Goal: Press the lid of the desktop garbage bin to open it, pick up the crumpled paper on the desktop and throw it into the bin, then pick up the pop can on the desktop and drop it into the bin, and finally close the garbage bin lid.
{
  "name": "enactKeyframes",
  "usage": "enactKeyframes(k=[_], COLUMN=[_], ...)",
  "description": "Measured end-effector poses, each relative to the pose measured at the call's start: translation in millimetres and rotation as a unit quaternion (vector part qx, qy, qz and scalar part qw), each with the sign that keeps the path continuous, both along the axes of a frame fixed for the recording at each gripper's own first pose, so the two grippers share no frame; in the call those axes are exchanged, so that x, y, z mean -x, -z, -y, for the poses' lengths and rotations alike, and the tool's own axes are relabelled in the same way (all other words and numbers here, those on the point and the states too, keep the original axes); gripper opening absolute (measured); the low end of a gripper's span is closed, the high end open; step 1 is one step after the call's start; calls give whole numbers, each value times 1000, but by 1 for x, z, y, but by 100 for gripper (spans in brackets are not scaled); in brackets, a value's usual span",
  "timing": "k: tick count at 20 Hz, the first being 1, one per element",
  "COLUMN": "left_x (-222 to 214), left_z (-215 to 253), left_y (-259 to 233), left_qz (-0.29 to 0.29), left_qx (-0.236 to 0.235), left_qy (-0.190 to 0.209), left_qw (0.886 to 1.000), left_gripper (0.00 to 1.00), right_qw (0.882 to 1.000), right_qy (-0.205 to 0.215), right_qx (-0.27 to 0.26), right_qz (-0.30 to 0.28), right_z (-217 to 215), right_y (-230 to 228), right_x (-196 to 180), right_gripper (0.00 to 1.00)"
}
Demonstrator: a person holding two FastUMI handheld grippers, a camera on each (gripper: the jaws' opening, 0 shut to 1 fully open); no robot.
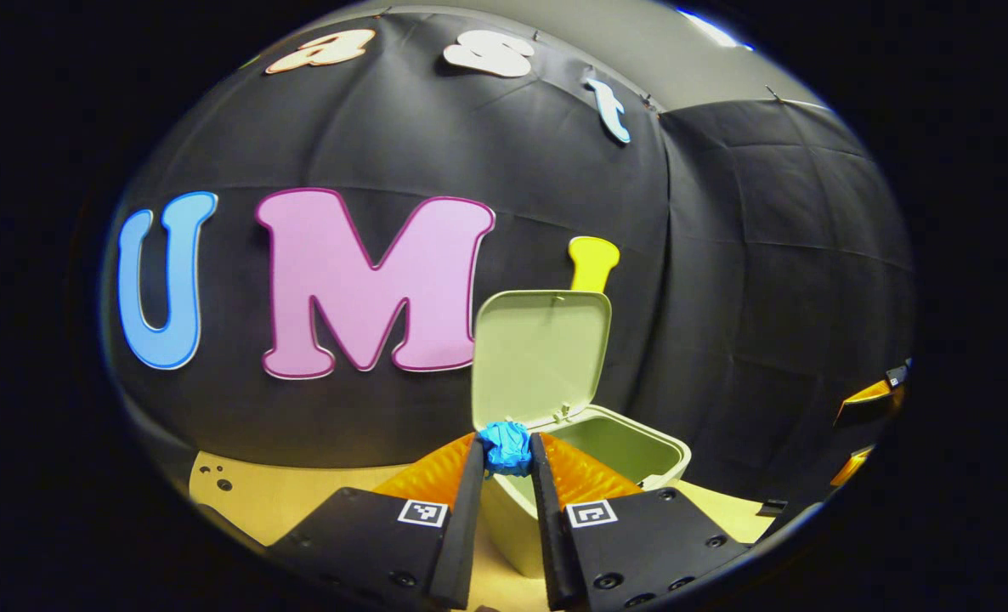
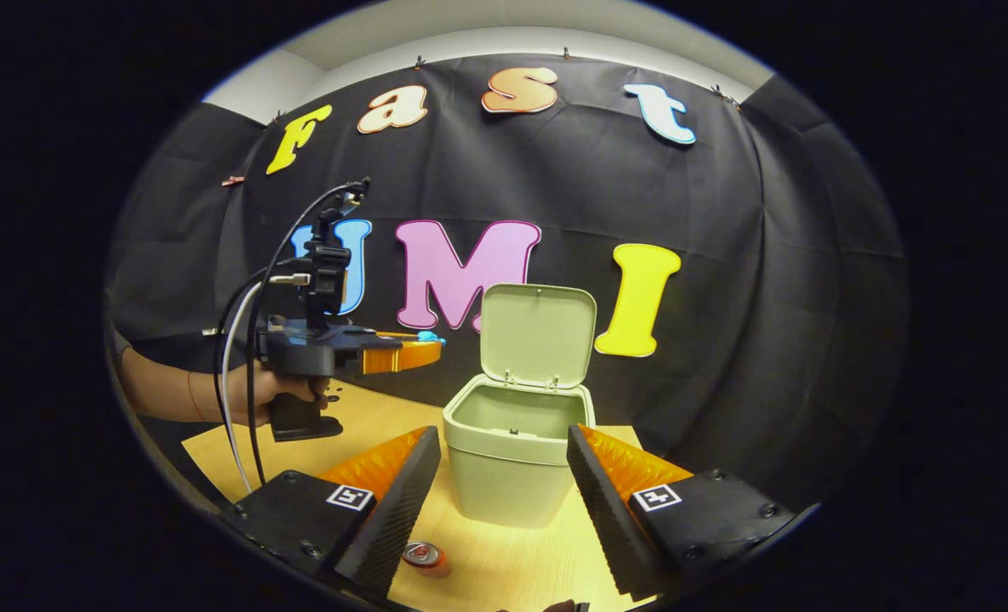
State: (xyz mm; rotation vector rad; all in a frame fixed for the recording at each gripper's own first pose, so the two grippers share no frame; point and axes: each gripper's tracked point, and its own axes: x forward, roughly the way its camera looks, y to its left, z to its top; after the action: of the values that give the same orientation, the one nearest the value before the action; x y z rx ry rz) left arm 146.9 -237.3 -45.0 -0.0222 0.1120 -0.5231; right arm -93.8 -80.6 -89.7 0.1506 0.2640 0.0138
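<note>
Green bin (image 2: 512, 459) open, interior bare.

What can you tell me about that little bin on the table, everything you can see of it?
The bin is a small, pale green box with rounded corners, seemingly plastic. Its hinged lid stands upright at the back, so the bin is open; what shows of its inside looks empty. It stands upright on the light wooden table, before the black cloth wall. Nothing touches it: the left tongs hold blue crumpled paper near its opening, and the right tongs are open, short of it.
</note>
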Motion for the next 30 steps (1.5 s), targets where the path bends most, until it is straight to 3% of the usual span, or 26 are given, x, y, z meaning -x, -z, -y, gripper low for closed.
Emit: enactKeyframes(k=[10, 20, 28, 30], left_x=[-18, -29, -31, -31], left_z=[58, 76, 86, 87], left_y=[29, 41, 41, 40], left_qz=[-19, -27, -22, -19], left_qx=[-46, -60, -68, -69], left_qy=[56, 83, 100, 100], left_qw=[997, 994, 992, 992], left_gripper=[39, 37, 45, 52], right_qw=[999, 996, 995, 995], right_qy=[32, 79, 90, 89], right_qx=[6, 14, 8, 8], right_qz=[-17, -23, -35, -34], right_z=[10, 22, 22, 21], right_y=[9, 6, 18, 18], right_x=[14, 24, 27, 27], right_gripper=[95, 94, 94, 94])
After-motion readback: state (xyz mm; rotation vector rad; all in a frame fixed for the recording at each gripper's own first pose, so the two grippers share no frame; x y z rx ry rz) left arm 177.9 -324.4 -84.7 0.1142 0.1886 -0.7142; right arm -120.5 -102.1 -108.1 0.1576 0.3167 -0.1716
